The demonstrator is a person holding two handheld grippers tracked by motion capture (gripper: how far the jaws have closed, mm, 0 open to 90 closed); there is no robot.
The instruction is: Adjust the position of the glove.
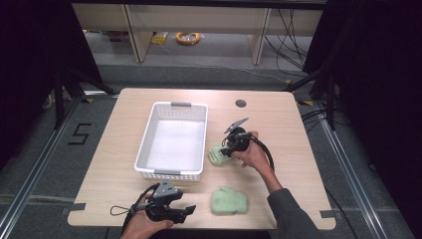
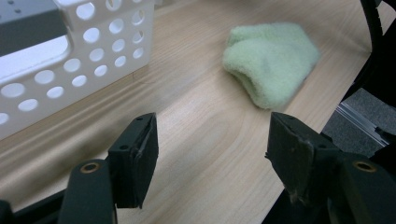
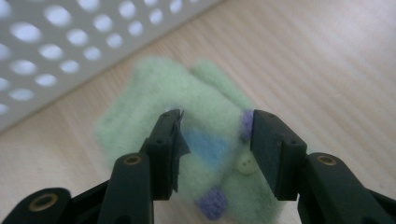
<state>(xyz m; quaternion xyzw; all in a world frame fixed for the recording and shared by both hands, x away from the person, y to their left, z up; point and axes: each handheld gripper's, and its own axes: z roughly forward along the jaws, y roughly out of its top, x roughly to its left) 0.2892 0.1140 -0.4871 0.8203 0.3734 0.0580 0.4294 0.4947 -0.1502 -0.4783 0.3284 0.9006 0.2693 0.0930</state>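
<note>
The right gripper (image 3: 215,140) is down over a soft green mitten (image 3: 187,135) and its jaws are partly apart, one on each side of the middle of the mitten. I think the step is to pick this mitten up. To do it well, the jaws should go down a bit more and then squeeze in on a thick fold — not just on the fuzz on top, which could slip out. The white basket (image 3: 70,51) stands just past the mitten, ahead of the jaws, so the lift should go straight up first.

The mitten is fluffy and pale green, with a blue patch, little purple bits and a small white button (image 3: 246,163) between the jaws. It lies flat on the wooden table (image 1: 278,119).

The left gripper (image 2: 210,149) has its jaws wide apart and holds nothing. A second green mitten (image 2: 271,60) lies ahead of it — a little to its right, well apart from the jaws.
</note>
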